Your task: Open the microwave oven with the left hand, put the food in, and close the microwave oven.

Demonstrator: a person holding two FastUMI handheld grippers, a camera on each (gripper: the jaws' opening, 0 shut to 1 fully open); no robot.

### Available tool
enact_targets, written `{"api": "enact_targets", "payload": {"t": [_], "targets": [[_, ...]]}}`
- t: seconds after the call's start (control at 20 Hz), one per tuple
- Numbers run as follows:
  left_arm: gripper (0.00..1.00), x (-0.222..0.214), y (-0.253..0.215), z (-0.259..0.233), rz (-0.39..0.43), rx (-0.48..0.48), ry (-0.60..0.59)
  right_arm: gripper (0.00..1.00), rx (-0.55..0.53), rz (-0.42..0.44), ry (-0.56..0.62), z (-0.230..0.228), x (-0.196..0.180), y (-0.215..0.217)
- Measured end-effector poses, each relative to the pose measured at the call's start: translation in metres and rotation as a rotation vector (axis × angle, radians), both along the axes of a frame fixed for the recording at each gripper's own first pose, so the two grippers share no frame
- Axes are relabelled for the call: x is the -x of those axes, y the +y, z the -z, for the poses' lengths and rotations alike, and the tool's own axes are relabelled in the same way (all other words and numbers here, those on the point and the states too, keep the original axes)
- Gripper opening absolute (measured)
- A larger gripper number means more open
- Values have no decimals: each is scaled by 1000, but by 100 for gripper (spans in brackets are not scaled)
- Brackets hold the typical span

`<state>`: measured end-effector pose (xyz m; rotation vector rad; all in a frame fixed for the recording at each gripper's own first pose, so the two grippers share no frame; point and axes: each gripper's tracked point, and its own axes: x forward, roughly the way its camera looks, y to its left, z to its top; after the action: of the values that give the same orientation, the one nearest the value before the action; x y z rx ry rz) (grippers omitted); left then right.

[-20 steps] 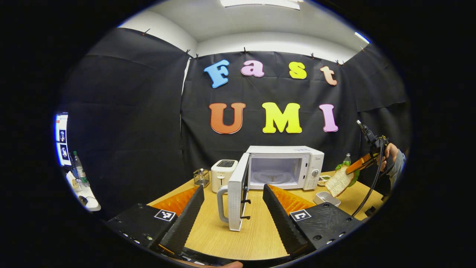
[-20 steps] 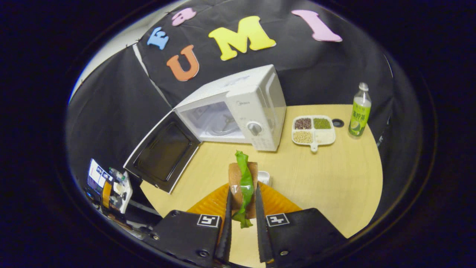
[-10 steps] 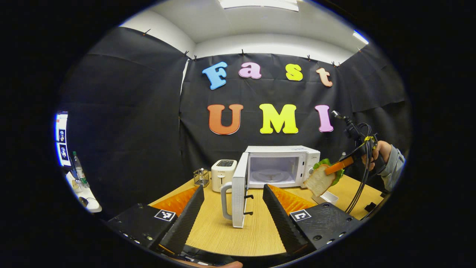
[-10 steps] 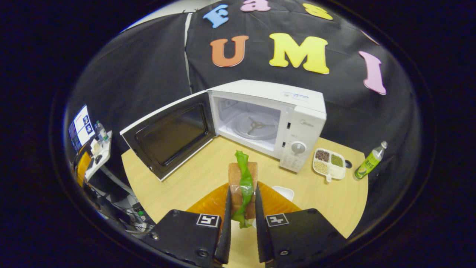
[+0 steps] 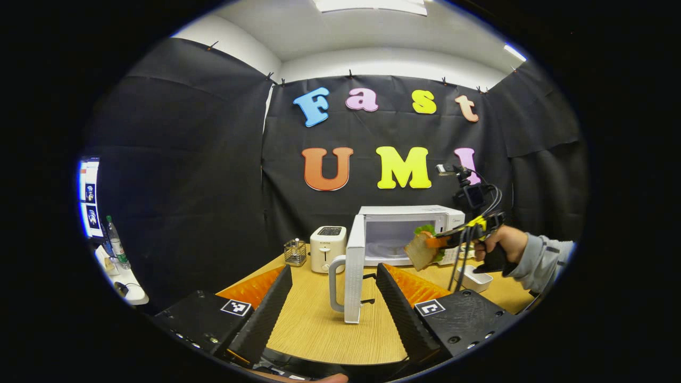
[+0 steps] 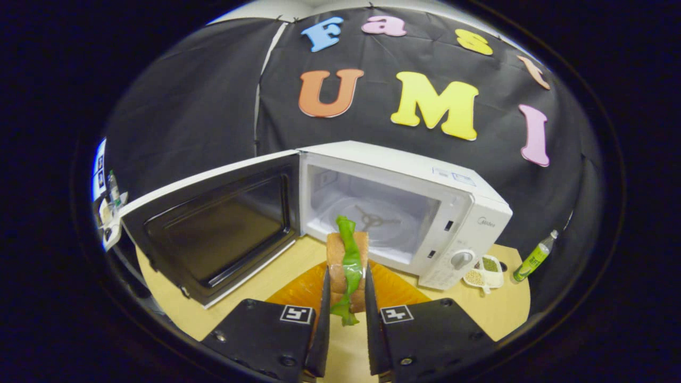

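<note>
Wooden table [image 5: 319, 330] — left hand-held gripper [image 5: 334, 290] spread; right hand-held gripper [image 6: 346, 303] pinching sandwich [image 6: 347, 260] — microwave [image 6: 425, 213] open.

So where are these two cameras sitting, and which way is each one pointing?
Left gripper view: rides on the left gripper, held back over the wooden table, facing the open white microwave oven; own open jaws at the bottom.
Right gripper view: rides on the right gripper, aimed into the oven cavity; own jaws clamp the bread-and-lettuce sandwich.
Shared: oven, its open door, sandwich, table. The left gripper view also catches the right gripper and the hand.
</note>
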<state>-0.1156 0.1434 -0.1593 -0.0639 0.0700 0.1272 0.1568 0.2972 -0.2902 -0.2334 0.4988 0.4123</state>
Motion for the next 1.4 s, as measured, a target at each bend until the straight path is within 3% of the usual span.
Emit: {"api": "enact_targets", "payload": {"t": [0.3,0.65,0.85,1.05,1.4], "targets": [[95,-11,1,5,36,45,-9,34,-265,266,-135,13,-84,21],[95,-37,40,15,-3,90,-13,34,-668,509,-146,40,-173,40],[95,-50,56,30,-29,100,20,34,-857,647,-64,65,-224,37],[95,-55,61,41,-41,82,54,34,-919,696,-41,80,-243,33],[95,-58,58,41,-31,83,45,36,-776,708,-65,97,-239,25]]}}
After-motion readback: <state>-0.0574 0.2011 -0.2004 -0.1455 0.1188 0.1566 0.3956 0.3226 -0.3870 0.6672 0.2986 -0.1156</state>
